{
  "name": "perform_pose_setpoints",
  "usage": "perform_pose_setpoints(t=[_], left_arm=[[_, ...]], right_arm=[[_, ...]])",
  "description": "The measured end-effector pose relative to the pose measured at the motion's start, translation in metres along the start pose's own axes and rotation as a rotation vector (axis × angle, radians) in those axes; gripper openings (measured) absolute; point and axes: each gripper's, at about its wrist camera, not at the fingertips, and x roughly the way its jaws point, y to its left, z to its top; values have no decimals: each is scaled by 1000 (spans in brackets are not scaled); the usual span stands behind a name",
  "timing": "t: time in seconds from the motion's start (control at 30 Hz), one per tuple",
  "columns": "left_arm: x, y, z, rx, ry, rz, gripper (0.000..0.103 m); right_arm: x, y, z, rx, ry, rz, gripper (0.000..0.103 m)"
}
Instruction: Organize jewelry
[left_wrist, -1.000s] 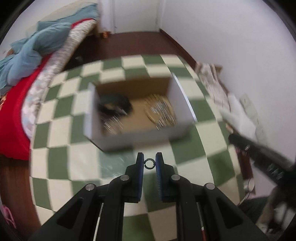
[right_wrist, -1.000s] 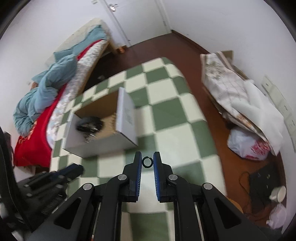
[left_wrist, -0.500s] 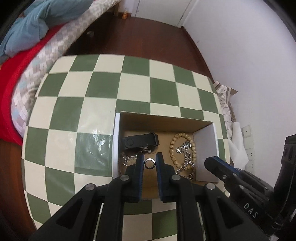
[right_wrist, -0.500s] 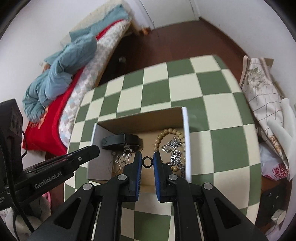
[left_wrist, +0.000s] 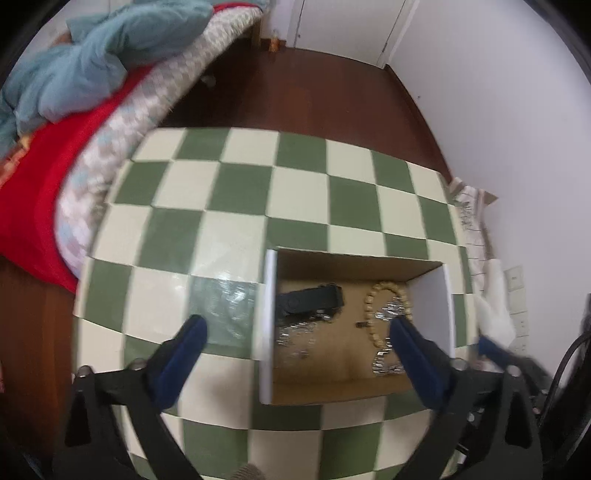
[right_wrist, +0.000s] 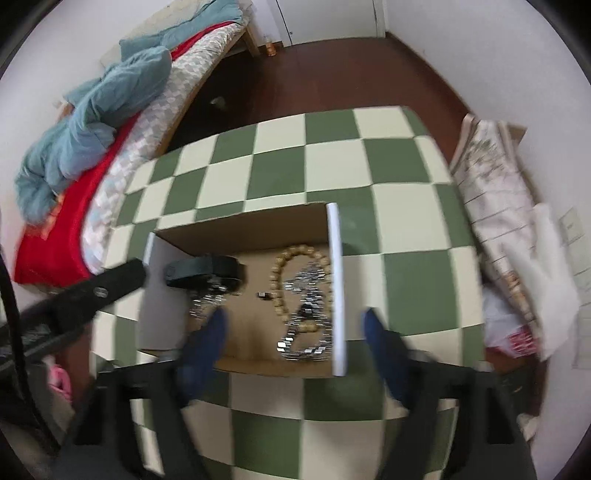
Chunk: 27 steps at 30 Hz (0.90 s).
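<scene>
One green-checked table (left_wrist: 236, 192) bears a cardboard box (left_wrist: 266, 325) beside a bed (left_wrist: 44, 177).

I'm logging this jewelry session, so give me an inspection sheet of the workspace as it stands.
Surface: green-and-cream checkered table, bare outside the box.
Job's things: open cardboard box holding a black band, bead bracelet, silver chains and a small dark piece, too blurred to identify.
Clutter: nothing seen on the table.
Tongs: left tongs wide open and empty; right tongs wide open and empty, blurred.
Cables: black cable at the left edge of the right view.
Surroundings: bed with red and blue bedding, brown floor, white walls, patterned cloth beside the table.
</scene>
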Motion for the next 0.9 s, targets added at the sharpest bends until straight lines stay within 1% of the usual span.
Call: perform_pose_setpoints(t=[0.03,0.07,0.1,0.13,0.27,0.43,0.53,0.63,0.9], left_arm=[[-3,0,-1,12,-14,32,102],[-6,2,-3,22,-32,72,103],[-6,3,-5,25,-42,96,103],[-7,6,-8,29,-53,114,103],[-7,14,-25,32,-71,167,103],[-13,17,-41,30,-77,195,103],[-27,17,-53,29,-92,203,103],[-48,17,-63,35,-126,214,103],[-117,14,-92,35,-197,193,103]], right_arm=[[-2,1,-1,-13,-4,-54,92],[-3,1,-2,-23,-2,-83,99],[-2,1,-3,-31,6,-108,102],[-1,0,-5,-37,16,-135,103],[1,1,-15,-52,35,-170,103],[-13,1,-30,-30,17,-162,103],[-26,3,-38,-28,-4,-161,103],[-48,4,-49,-20,-35,-158,103],[-120,5,-74,-8,-140,-166,103]])
